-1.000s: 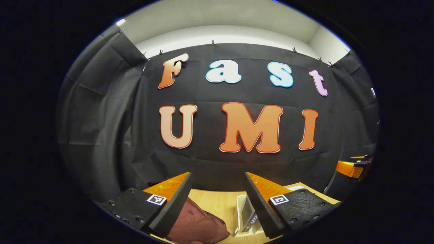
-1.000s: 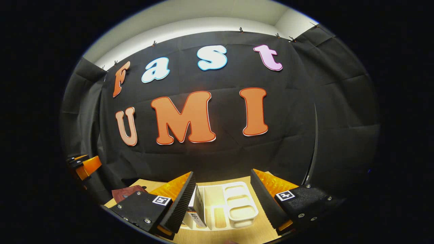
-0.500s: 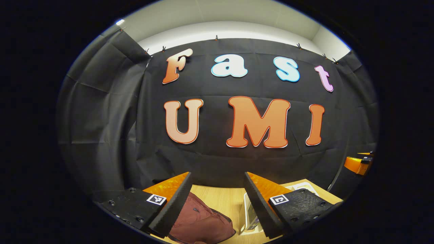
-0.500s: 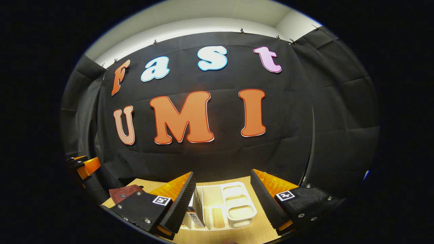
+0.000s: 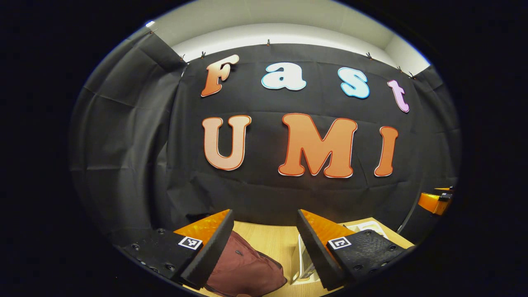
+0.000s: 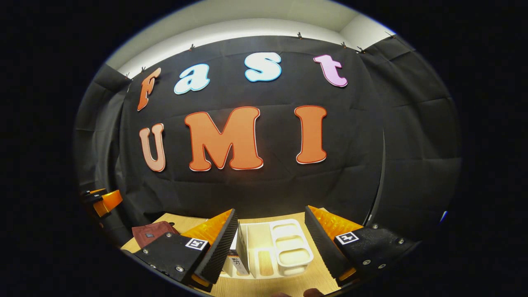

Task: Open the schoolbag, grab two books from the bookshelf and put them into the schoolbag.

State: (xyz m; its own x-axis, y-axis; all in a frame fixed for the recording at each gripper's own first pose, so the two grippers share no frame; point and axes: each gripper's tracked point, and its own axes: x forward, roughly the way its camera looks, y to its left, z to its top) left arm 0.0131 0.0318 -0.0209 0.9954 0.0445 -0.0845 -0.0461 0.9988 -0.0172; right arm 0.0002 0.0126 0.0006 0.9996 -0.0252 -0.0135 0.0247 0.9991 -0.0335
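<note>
One schoolbag (image 5: pixel 243 270), one white bookshelf (image 6: pixel 284 247) (a book (image 6: pixel 241 255) inside), two tools.

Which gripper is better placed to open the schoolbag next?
Left, probably. The left gripper is open with the schoolbag just beyond its fingers; the right gripper faces the bookshelf, bag off to its side.
</note>
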